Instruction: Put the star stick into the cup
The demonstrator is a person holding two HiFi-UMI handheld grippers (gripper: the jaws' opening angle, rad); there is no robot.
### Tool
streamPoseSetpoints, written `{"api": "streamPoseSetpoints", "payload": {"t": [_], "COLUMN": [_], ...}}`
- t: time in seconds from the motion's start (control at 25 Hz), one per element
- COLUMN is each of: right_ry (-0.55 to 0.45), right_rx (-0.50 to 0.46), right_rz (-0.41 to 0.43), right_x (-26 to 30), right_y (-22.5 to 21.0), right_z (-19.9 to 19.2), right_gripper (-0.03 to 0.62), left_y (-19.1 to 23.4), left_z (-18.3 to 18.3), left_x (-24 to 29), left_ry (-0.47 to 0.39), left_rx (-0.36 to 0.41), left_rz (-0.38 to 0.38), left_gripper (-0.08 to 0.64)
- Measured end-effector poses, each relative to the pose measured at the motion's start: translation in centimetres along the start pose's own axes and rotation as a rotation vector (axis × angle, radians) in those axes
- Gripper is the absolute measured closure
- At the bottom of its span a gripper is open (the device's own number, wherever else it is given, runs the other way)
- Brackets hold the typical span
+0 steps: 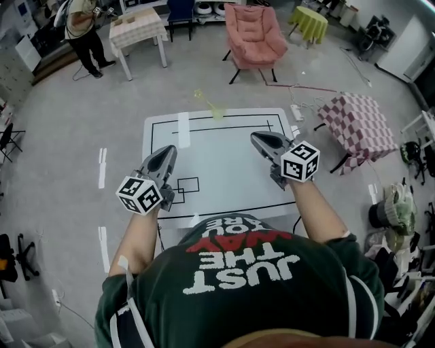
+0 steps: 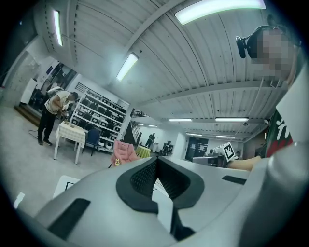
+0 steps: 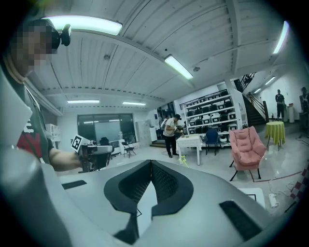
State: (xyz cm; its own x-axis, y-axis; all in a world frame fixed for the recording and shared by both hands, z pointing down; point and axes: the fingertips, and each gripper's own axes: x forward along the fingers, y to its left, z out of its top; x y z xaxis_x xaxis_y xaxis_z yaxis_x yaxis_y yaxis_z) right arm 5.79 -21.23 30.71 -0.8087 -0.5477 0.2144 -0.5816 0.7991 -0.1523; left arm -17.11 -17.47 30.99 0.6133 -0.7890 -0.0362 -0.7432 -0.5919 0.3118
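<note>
The star stick (image 1: 207, 103) is a thin yellow stick with a small star on top. It leans at the far edge of the white table (image 1: 224, 177). Its lower end meets a pale greenish thing that may be the cup; I cannot tell. The star (image 2: 117, 163) shows small in the left gripper view, and the stick (image 3: 183, 160) shows as a yellow-green mark in the right gripper view. My left gripper (image 1: 168, 151) (image 2: 157, 159) and right gripper (image 1: 255, 138) (image 3: 151, 161) hover over the near half of the table, well short of the stick. Both are shut and hold nothing.
Black lines mark out the table top. Beyond it stand a pink armchair (image 1: 255, 34), a checkered table (image 1: 138, 27) with a person (image 1: 85, 27) beside it, and a yellow-green round table (image 1: 309, 20). A pink checkered table (image 1: 358, 122) and a power strip (image 1: 296, 112) are on the right.
</note>
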Motion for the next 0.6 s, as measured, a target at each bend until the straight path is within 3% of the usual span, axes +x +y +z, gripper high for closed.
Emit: {"api": "streamPoseSetpoints", "payload": {"t": [0.6], "right_ry": [-0.019], "right_rx": [-0.024], "right_rz": [0.111], "right_x": [-9.2], "right_y": [-1.1], "right_z": [-2.8], "right_gripper": [0.558], "left_y": [-11.0], "left_z": [-4.9], "left_x": [1.6], "left_ry": [-0.004], "left_rx": [0.064], "left_rz": [0.081], "left_gripper": [0.551]}}
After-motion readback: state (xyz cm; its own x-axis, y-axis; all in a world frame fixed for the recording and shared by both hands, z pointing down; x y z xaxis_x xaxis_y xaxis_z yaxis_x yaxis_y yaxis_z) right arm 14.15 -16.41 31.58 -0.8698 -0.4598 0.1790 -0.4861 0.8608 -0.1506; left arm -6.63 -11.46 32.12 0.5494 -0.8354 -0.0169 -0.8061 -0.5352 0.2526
